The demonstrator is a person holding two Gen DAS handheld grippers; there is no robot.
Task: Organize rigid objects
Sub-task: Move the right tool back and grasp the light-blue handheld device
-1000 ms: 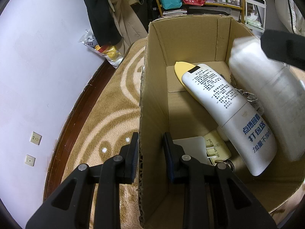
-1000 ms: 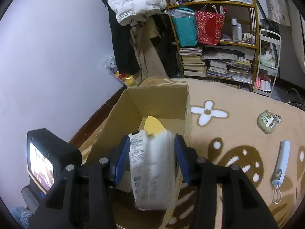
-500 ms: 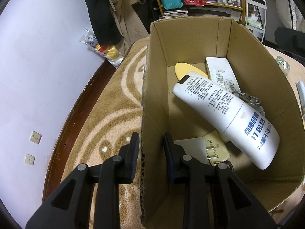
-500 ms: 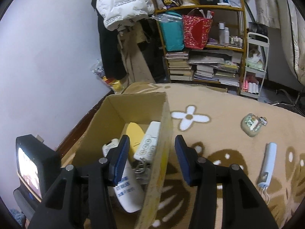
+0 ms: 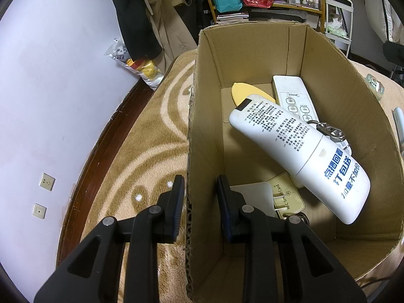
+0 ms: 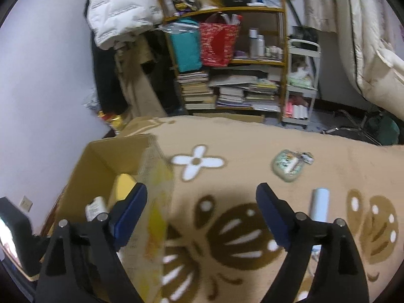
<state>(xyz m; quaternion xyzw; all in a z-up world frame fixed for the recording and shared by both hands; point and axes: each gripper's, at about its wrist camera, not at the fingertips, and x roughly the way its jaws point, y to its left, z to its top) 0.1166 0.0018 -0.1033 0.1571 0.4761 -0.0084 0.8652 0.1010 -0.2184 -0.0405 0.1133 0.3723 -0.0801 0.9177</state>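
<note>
My left gripper [image 5: 200,198] straddles the near left wall of the open cardboard box [image 5: 252,58] and is shut on that wall, one finger outside and one inside. In the box a white bottle [image 5: 298,156] with blue print lies slanted over a white remote [image 5: 293,96], a yellow piece [image 5: 242,92], a key ring [image 5: 330,131] and two cards [image 5: 285,199]. My right gripper [image 6: 202,194] is wide open and empty, above the tan blanket just right of the box [image 6: 106,161]. A pale blue stick device [image 6: 319,204] and a green round case [image 6: 289,165] lie on the blanket.
The patterned tan blanket [image 6: 240,139] covers the surface. A wall [image 5: 50,101] runs close on the left. Behind stand a loaded bookshelf [image 6: 227,88], hanging coats [image 5: 141,25] and a white trolley [image 6: 300,80]. A lit screen [image 6: 10,237] shows at the lower left of the right wrist view.
The right gripper let go of the white bottle, which now lies in the box, opened wide and drew away to the right. The left gripper stayed clamped on the box wall.
</note>
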